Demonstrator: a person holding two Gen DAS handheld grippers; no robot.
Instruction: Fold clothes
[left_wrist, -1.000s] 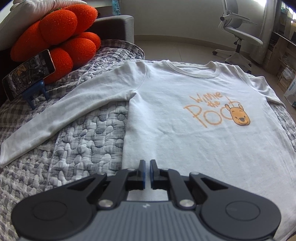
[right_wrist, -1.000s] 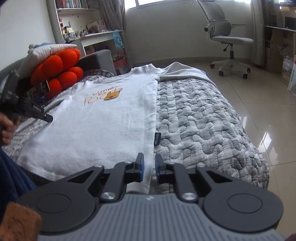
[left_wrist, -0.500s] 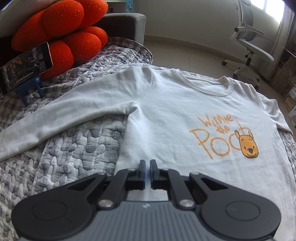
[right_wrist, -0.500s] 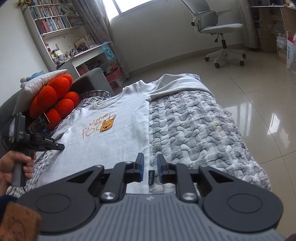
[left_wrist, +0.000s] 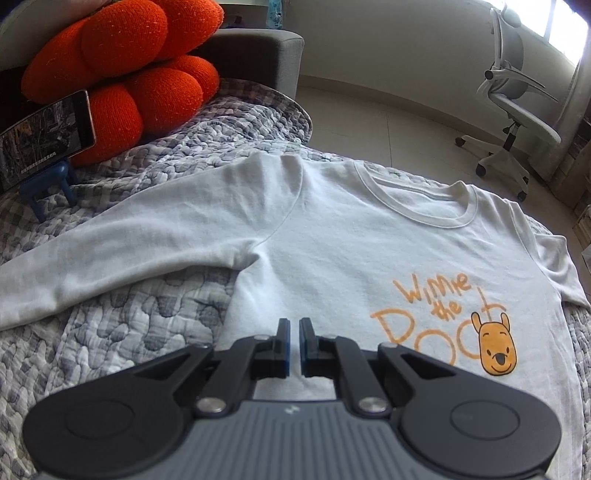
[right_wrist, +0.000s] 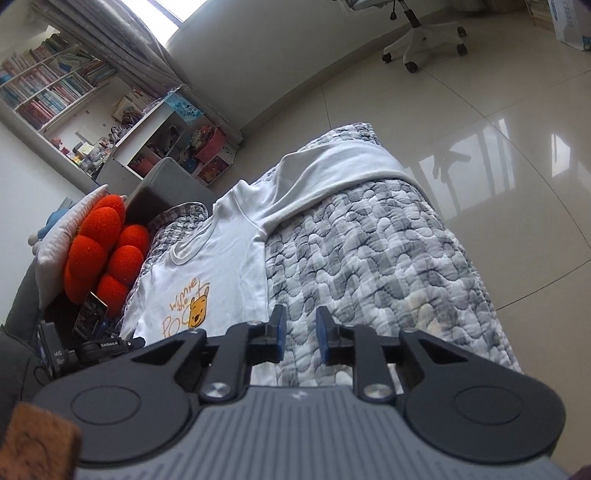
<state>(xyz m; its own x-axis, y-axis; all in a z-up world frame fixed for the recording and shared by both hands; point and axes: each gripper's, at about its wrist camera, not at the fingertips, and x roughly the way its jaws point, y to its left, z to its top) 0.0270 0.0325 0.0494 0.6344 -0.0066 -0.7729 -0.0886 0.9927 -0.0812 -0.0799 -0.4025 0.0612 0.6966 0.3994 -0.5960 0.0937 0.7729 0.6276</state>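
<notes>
White shirt (left_wrist: 332, 236) is seen spread flat, unfolded, on quilt (right_wrist: 369, 266), both sleeves out; left gripper (left_wrist: 293, 345) nearly closed, empty; right gripper (right_wrist: 300, 334) narrowly parted, seemingly empty

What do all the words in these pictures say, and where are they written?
"Winnie the Pooh": orange letters on the white long-sleeved shirt, the last letters partly hidden by the printed bear face.
Black device beside the shirt: small white label, too blurred to read.
Phone screen, book spines: too small to read.
</notes>
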